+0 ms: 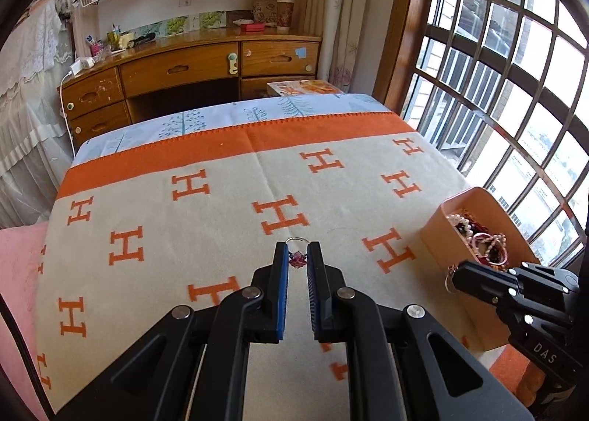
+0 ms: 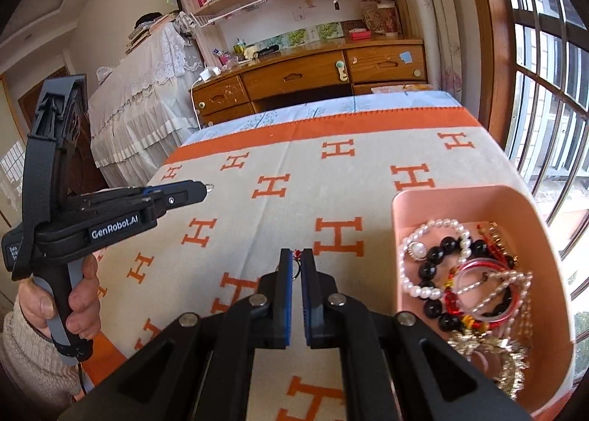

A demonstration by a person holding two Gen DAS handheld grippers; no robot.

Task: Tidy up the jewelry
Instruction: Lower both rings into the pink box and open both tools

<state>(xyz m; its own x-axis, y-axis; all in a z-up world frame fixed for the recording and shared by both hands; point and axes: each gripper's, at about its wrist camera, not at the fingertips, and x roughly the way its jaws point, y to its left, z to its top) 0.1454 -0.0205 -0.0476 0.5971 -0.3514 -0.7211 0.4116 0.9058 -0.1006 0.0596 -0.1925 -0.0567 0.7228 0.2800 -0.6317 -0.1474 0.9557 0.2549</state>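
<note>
The left gripper (image 1: 297, 250) hangs above the H-patterned blanket (image 1: 221, 222), its jaws narrowed on a silver ring (image 1: 297, 242) with a dark pink stone — the band pokes out past the fingertips. To its right, the right gripper (image 2: 297, 255) is pinched nearly closed on a small red-and-dark ring-like trinket (image 2: 297, 255); what it is exactly, I can't tell. Just right of that tool sits the pink tray (image 2: 460, 200), heaped with a pearl bracelet (image 2: 434, 226), black beads (image 2: 438, 255) and a red bangle (image 2: 478, 266).
</note>
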